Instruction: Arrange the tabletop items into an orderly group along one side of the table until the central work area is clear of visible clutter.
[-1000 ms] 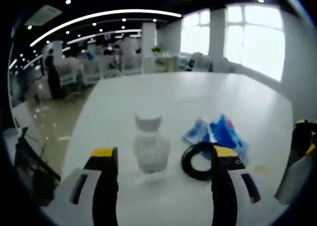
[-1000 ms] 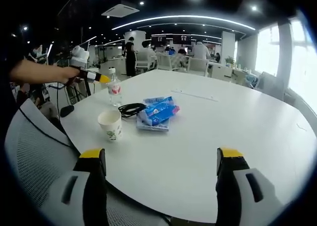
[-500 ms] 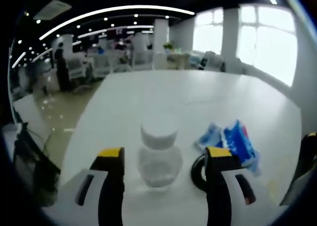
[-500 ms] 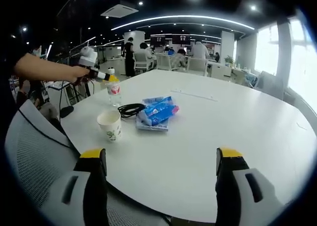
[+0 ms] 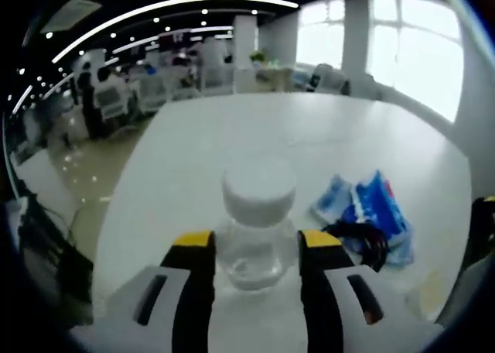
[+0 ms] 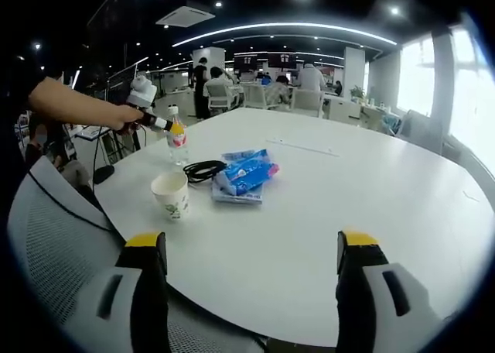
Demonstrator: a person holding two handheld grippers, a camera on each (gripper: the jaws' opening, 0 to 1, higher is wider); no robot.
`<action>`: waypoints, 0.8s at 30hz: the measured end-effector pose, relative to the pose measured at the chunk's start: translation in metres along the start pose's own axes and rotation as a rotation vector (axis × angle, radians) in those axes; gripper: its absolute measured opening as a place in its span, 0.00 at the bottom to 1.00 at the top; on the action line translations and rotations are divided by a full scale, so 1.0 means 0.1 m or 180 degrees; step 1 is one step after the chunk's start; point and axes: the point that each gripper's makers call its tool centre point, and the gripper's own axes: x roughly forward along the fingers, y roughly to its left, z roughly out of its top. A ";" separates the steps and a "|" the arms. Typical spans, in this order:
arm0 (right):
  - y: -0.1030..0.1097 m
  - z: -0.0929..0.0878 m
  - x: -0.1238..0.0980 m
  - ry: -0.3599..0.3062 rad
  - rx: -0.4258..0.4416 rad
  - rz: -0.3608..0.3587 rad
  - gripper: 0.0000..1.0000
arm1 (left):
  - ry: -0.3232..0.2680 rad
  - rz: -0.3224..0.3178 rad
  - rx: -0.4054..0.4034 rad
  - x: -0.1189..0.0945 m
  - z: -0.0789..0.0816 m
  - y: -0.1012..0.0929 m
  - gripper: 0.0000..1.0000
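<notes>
Closer than a second ago, the left gripper (image 5: 254,248) now has its yellow-tipped jaws pinching one clear bottle (image 5: 256,233) with a white cap, standing near the edge of the white table (image 5: 232,144). Just right of it lie one black cable coil (image 5: 363,241) and blue packets (image 5: 370,214), their print unreadable.

From the right gripper view, the right gripper (image 6: 251,248) is spread wide over the table's near edge. One paper cup (image 6: 172,194) stands near the coil; the bottle's label is red, its writing too small.

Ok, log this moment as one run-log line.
left gripper: jaws flanking bottle, contact unclear | right gripper: open, idle above table | paper cup, cable, blue packets: unsorted
</notes>
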 end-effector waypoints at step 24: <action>-0.02 0.00 -0.01 -0.0002 0.0018 -0.0025 0.91 | 0.0350 -0.0935 0.0700 -0.03 -0.05 -0.11 0.39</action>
